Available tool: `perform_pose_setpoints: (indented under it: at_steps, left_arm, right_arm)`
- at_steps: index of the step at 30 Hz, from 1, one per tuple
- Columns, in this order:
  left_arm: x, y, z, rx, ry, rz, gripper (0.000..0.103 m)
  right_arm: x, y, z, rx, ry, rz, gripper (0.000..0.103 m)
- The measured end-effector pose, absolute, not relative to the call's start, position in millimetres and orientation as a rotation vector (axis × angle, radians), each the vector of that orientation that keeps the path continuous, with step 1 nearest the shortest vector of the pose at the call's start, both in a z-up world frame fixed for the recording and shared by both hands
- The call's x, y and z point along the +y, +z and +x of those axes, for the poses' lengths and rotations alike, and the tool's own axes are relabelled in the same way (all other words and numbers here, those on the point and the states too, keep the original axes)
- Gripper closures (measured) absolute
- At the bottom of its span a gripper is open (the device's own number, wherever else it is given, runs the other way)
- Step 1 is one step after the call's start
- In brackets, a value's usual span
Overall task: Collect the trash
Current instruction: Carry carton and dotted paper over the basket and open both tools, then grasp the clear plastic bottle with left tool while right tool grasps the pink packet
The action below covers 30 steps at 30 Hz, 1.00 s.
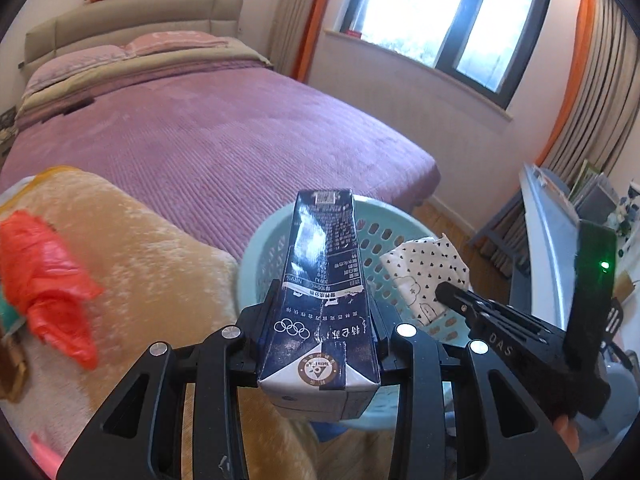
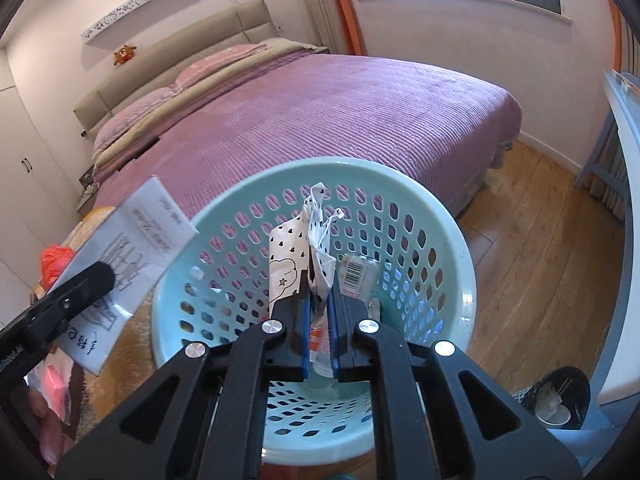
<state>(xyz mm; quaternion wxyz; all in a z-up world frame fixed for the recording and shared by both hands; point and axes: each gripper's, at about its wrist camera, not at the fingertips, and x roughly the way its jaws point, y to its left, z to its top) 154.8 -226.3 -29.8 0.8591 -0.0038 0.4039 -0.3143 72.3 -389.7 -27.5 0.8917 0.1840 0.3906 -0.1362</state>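
My left gripper (image 1: pixel 324 308) is shut on a dark blue drink carton (image 1: pixel 324 240), which points forward over the near rim of a teal perforated basket (image 1: pixel 256 248). In the right wrist view the carton (image 2: pixel 136 240) shows its white side at the left, held by the left gripper (image 2: pixel 100 276). My right gripper (image 2: pixel 319 292) is shut on a crumpled white wrapper with black hearts (image 2: pixel 292 248), above the inside of the basket (image 2: pixel 452 232). A small barcoded packet (image 2: pixel 356 276) lies in the basket. The left wrist view shows the right gripper (image 1: pixel 444 292) and the wrapper (image 1: pixel 420 268) at the basket's right side.
A bed with a purple cover (image 1: pixel 224 140) stands behind the basket. A beige plush blanket (image 1: pixel 152 248) at the left carries a red plastic bag (image 1: pixel 48 280). A white cabinet (image 1: pixel 548 240) stands at the right, and a small black bin (image 2: pixel 560 396) sits on the wooden floor (image 2: pixel 540 248).
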Motion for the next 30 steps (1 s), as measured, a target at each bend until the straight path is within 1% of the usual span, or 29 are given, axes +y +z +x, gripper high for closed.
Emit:
perform_pose_setpoints:
  at_steps: [1, 2, 4, 5, 6, 7, 8, 9, 10, 11, 16, 22, 26, 28, 30]
  left_arm:
    - [-227, -31, 155, 0.85, -0.654, -0.008, 0.067]
    - [-228, -33, 156, 0.853, -0.651, -0.011, 0.056]
    - [-227, -34, 155, 0.854, -0.642, -0.025, 0.043]
    - [-225, -33, 151, 0.847, -0.635, -0.025, 0.042]
    - [-225, -30, 148, 0.842, -0.637, -0.019, 0.042]
    - [-222, -28, 143, 0.831, -0.64, -0.006, 0.041]
    - [-219, -25, 138, 0.819, -0.637, 0.002, 0.038]
    - [-215, -21, 134, 0.806, -0.638, 0.003, 0.035]
    - [-209, -17, 127, 0.785, -0.638, 0.002, 0.03]
    - [-203, -13, 122, 0.773, -0.634, 0.002, 0.028]
    - [-172, 8, 97, 0.711, -0.617, -0.011, 0.028]
    - [-119, 28, 70, 0.66, -0.525, -0.026, 0.028]
    - [-75, 36, 63, 0.659, -0.438, -0.076, 0.027]
    - [-51, 38, 61, 0.658, -0.386, -0.107, 0.027]
    - [-25, 39, 59, 0.657, -0.321, -0.124, 0.027]
  right_arm:
    - [-390, -30, 74, 0.817, -0.286, 0.377, 0.097]
    - [-390, -32, 76, 0.827, -0.287, 0.375, 0.097]
    - [-391, -37, 78, 0.844, -0.284, 0.375, 0.095]
    - [-391, -38, 78, 0.851, -0.288, 0.375, 0.091]
    - [-392, -40, 77, 0.856, -0.293, 0.374, 0.084]
    - [-392, -40, 77, 0.857, -0.295, 0.374, 0.08]
    - [-392, -40, 75, 0.855, -0.295, 0.375, 0.071]
    - [-392, -40, 72, 0.851, -0.296, 0.376, 0.06]
    - [-390, -39, 70, 0.844, -0.297, 0.372, 0.056]
    - [-388, -36, 67, 0.837, -0.299, 0.365, 0.055]
    - [-366, -20, 54, 0.803, -0.247, 0.327, 0.055]
    - [-314, 13, 42, 0.728, -0.14, 0.26, 0.054]
    - [-272, 33, 38, 0.685, -0.05, 0.211, 0.045]
    - [-248, 41, 37, 0.669, 0.009, 0.191, 0.044]
    - [-228, 45, 33, 0.654, 0.055, 0.172, 0.04]
